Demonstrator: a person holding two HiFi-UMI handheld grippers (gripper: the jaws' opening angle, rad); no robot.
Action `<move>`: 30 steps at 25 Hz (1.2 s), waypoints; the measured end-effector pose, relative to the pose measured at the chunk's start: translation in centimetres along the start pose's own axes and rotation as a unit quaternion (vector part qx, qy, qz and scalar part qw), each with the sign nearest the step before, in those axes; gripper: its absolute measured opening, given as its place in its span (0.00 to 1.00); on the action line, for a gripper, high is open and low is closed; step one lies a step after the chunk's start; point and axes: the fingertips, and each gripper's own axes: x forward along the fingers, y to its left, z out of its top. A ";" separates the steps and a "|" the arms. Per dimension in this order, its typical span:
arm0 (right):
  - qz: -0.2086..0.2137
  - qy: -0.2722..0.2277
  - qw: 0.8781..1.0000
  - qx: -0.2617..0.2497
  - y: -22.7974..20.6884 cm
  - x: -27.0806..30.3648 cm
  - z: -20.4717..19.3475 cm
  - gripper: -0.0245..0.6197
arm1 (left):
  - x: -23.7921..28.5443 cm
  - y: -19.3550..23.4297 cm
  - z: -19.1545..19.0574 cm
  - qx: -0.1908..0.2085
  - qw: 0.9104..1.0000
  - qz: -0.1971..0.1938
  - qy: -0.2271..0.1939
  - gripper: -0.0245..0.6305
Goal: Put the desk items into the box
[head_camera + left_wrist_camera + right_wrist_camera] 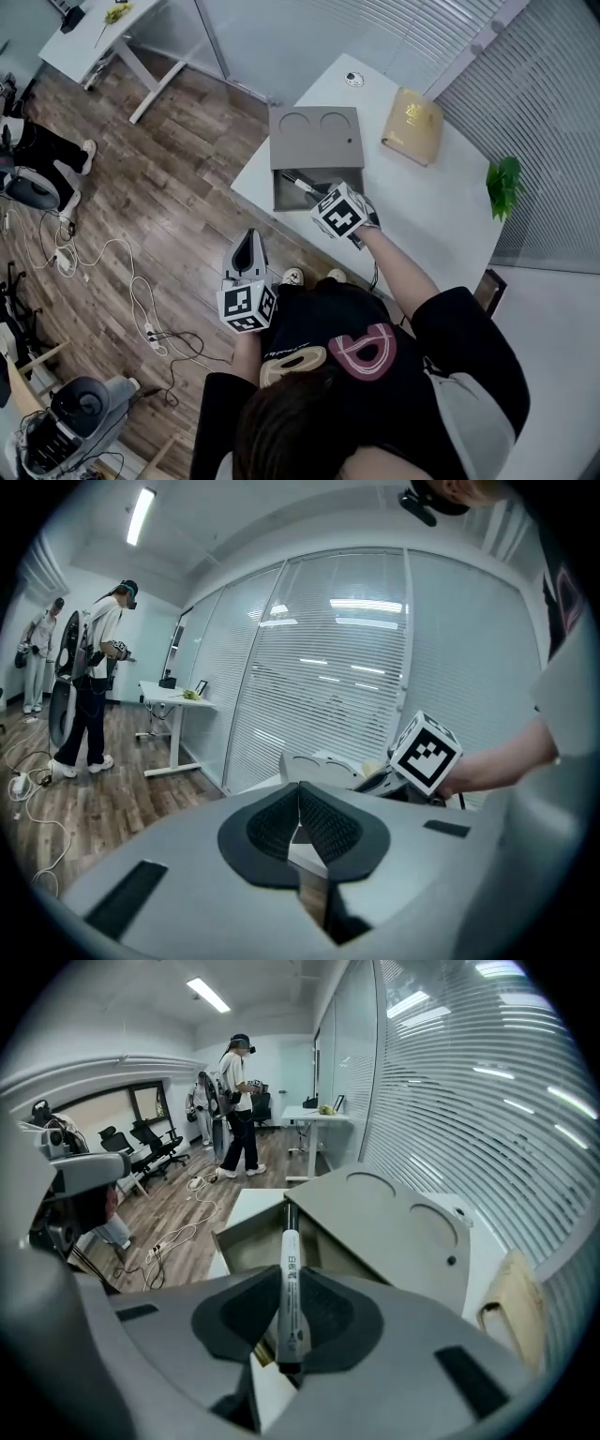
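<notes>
Clock directions are read on the head view.

- Right gripper: jaws clamped on a pen, gripped near its back end. The barrel runs out ahead of the jaws toward 10 o'clock.
- Pen location: in the air, front end over the open tray at the 6 o'clock side of the box. Cannot tell whether the tip touches the tray floor. Not released.
- Box: grey, on the white desk. Its lid, with two round recesses, covers the rest. The part of the tray that shows in the right gripper view looks bare apart from the pen.
- Left gripper: jaws together, nothing between them. It hangs off the desk at 7 o'clock of the box, over the wood floor, taking no part.

Progress (judgement): early. The first visible item is at the point of drop-off, and nothing can be confirmed as stowed.

Left on the desk:
- Tan pad at 3 o'clock of the box, near it but apart.
- Small round item at 1 o'clock of the box, too small to identify.
- Plant beyond the desk edge at 3 o'clock. Probably not a task item, but uncertain.

Remaining: release the pen into the tray, then fetch the pad and the round item. The pad looks wide for that tray, so fit is doubtful.
</notes>
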 end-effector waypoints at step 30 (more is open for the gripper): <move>0.022 0.043 0.998 -0.047 -0.8 3.9 -0.9 0.16 | -2.6 2.6 -0.5 -0.010 0.998 0.056 0.009 0.07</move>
